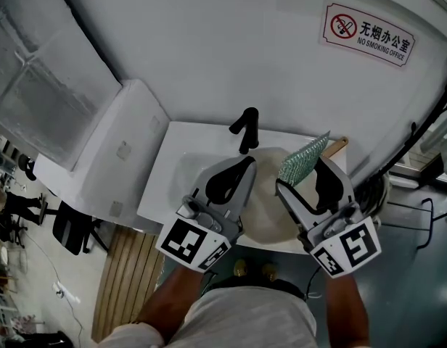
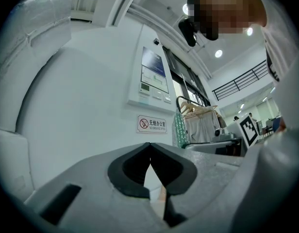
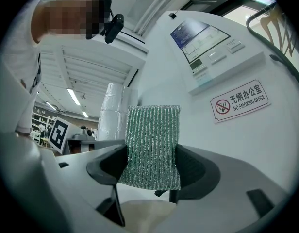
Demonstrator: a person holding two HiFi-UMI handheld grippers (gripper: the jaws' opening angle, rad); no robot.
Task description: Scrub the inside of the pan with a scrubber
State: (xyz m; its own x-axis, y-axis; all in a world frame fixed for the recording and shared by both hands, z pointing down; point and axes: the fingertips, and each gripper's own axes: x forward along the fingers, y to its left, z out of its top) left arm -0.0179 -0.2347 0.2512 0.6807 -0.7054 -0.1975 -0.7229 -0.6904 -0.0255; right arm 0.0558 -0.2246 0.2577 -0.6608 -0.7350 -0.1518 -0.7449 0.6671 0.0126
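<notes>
Clamping a ribbed green mesh scrubber (image 3: 152, 144), the right claw (image 3: 149, 165) sits right of centre. The left claw (image 2: 149, 153) is closed, empty, beside a pale round pan (image 1: 265, 212).

Pan (image 1: 267, 210) on table (image 1: 162, 193); scrubber (image 1: 303, 159) at its right, left hand-held gripper (image 1: 247, 164) at its left.

You're under bright, even ceiling lamps (image 2: 218, 53); shadows are soft. Both gripper views curve and go black at the corners, and the close foreground is blurred.
</notes>
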